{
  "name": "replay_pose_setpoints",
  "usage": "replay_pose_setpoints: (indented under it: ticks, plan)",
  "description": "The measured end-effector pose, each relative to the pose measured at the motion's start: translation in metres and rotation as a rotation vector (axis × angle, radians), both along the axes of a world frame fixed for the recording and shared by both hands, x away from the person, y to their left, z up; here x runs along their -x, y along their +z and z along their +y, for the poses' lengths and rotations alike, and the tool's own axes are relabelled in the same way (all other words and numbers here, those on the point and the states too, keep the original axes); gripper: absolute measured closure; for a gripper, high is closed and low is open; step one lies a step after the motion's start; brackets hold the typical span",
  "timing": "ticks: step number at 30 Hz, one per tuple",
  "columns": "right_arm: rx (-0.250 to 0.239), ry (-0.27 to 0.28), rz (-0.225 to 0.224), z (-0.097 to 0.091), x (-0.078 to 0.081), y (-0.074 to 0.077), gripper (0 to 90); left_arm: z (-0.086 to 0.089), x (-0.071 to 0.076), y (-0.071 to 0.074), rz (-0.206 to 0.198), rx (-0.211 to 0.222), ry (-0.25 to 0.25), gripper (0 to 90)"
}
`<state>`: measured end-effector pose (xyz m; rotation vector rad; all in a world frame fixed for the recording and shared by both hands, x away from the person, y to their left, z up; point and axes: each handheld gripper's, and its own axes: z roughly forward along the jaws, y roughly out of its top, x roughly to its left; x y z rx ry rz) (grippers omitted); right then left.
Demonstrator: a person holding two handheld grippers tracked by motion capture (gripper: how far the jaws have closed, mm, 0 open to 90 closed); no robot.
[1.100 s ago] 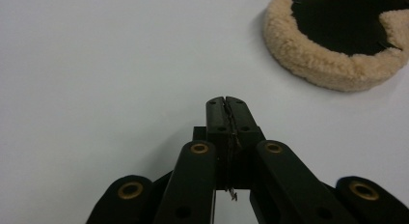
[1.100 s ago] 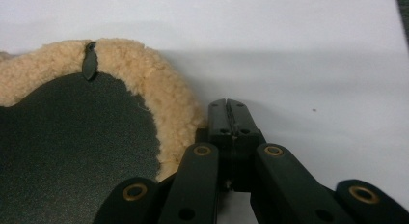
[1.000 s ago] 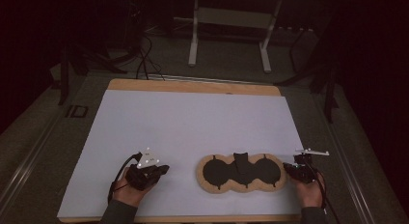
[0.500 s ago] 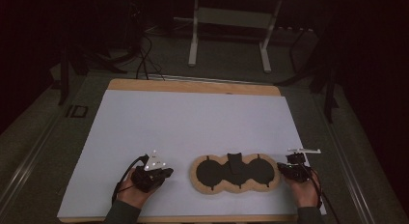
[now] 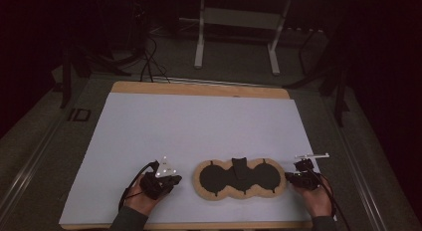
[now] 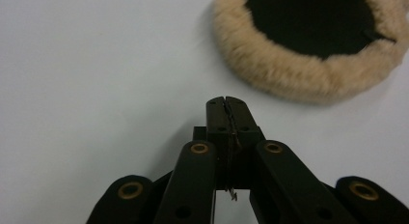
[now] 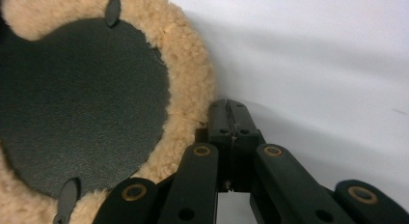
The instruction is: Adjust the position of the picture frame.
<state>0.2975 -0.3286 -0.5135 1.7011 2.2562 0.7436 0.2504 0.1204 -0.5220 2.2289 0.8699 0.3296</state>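
A flat pad (image 5: 221,178) with three black round lobes and a tan fleece rim lies near the front edge of the white mat (image 5: 199,124). A black tab (image 5: 240,167) sticks up at its middle. My left gripper (image 5: 175,180) rests on the mat just left of the pad, shut and holding nothing. In the left gripper view the closed jaw tips (image 6: 225,102) stop short of the fleece rim (image 6: 289,77). My right gripper (image 5: 288,177) sits at the pad's right end, also shut. In the right gripper view its tips (image 7: 229,107) lie right beside the fleece rim (image 7: 190,84).
The mat covers a wooden tabletop (image 5: 199,88). Behind the table stand the white legs of a desk frame (image 5: 201,37), with dark cables (image 5: 148,61) on the floor. The far half of the mat is bare.
The right gripper has slid a little to the left and the pad has shifted left with it. The left gripper has edged slightly right, toward the pad.
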Motion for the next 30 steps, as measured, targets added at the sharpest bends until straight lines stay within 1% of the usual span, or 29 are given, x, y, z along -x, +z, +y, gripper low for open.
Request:
replay_pose_setpoints:
  ticks: [1,4,7,8,9,10,11,12,15,17,19,21,23,26,29,30]
  plan:
    - [-0.009,0.009,-0.001,0.004,-0.001,-0.001,90.0,0.0,0.0,0.0,0.003,-0.005,-0.004,90.0]
    - [-0.007,0.03,-0.012,0.018,-0.005,-0.001,90.0,-0.001,0.0,-0.002,0.018,-0.004,-0.004,90.0]
    - [-0.012,0.053,-0.026,0.033,-0.009,-0.002,90.0,0.001,0.0,-0.003,0.031,-0.014,0.002,90.0]
    - [-0.006,0.056,-0.03,0.037,-0.01,-0.002,90.0,0.003,0.0,-0.002,0.037,-0.007,0.002,90.0]
    - [0.009,0.051,-0.042,0.041,-0.011,-0.001,90.0,0.005,-0.001,-0.002,0.045,-0.001,0.004,90.0]
    - [0.006,0.052,-0.054,0.044,-0.011,-0.001,90.0,0.006,-0.001,-0.002,0.049,0.001,0.005,90.0]
    - [0.009,0.053,-0.06,0.046,-0.012,-0.001,90.0,0.007,0.0,-0.002,0.05,0.004,0.005,90.0]
    - [0.005,0.052,-0.067,0.047,-0.012,-0.002,90.0,0.008,0.0,-0.002,0.048,-0.004,0.003,90.0]
    - [-0.008,0.058,-0.067,0.047,-0.014,-0.002,90.0,0.008,0.001,-0.002,0.045,-0.011,0.002,90.0]
    - [0.011,0.064,-0.07,0.047,-0.013,-0.001,90.0,0.008,0.001,-0.002,0.046,-0.017,0.001,90.0]
    - [0.043,0.078,-0.074,0.048,-0.011,0.001,90.0,0.01,0.001,-0.002,0.045,-0.028,0.008,90.0]
    - [0.061,0.101,-0.059,0.047,-0.008,0.002,90.0,0.011,0.001,-0.003,0.046,-0.041,0.02,90.0]
    - [0.068,0.126,-0.037,0.046,-0.004,0.002,90.0,0.014,0.0,-0.003,0.055,-0.039,0.025,90.0]
    - [0.047,0.165,-0.006,0.041,0.001,0.003,90.0,0.015,0.0,-0.003,0.061,-0.04,0.024,90.0]
    - [0.033,0.196,0.011,0.039,0.002,0.002,90.0,0.014,-0.001,-0.004,0.077,-0.027,0.015,90.0]
    - [0.025,0.202,0.019,0.038,0.003,0.002,90.0,0.013,-0.001,-0.004,0.081,-0.029,0.008,90.0]
